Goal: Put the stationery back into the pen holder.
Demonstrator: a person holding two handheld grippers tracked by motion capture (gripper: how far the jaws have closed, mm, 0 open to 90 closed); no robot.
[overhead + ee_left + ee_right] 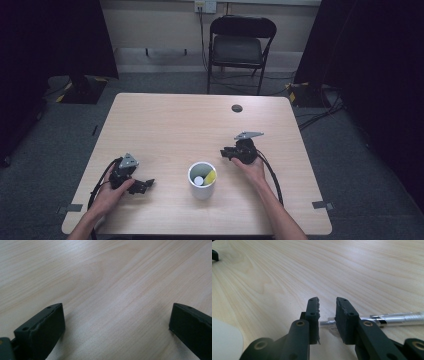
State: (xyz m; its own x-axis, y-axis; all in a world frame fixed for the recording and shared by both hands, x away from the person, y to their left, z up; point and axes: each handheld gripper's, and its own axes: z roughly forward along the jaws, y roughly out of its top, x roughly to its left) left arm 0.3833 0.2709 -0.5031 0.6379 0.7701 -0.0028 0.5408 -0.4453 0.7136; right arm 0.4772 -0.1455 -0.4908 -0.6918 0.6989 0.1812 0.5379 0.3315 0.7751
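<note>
Lying on pale woodgrain, a slim silver-and-clear pen (387, 319) crosses the right gripper (327, 312).

A pen (387, 320) lies on the surface (337, 270) between the right tool's (327, 315) jaws, apparently touching; a cup (202, 180) stands left of it.

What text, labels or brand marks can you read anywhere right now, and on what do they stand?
None can be read.
The silver pen between the jaws of the right gripper shows no print that can be made out.
The white cup, its contents and the table carry no visible lettering.
The wall socket is too small to tell.
</note>
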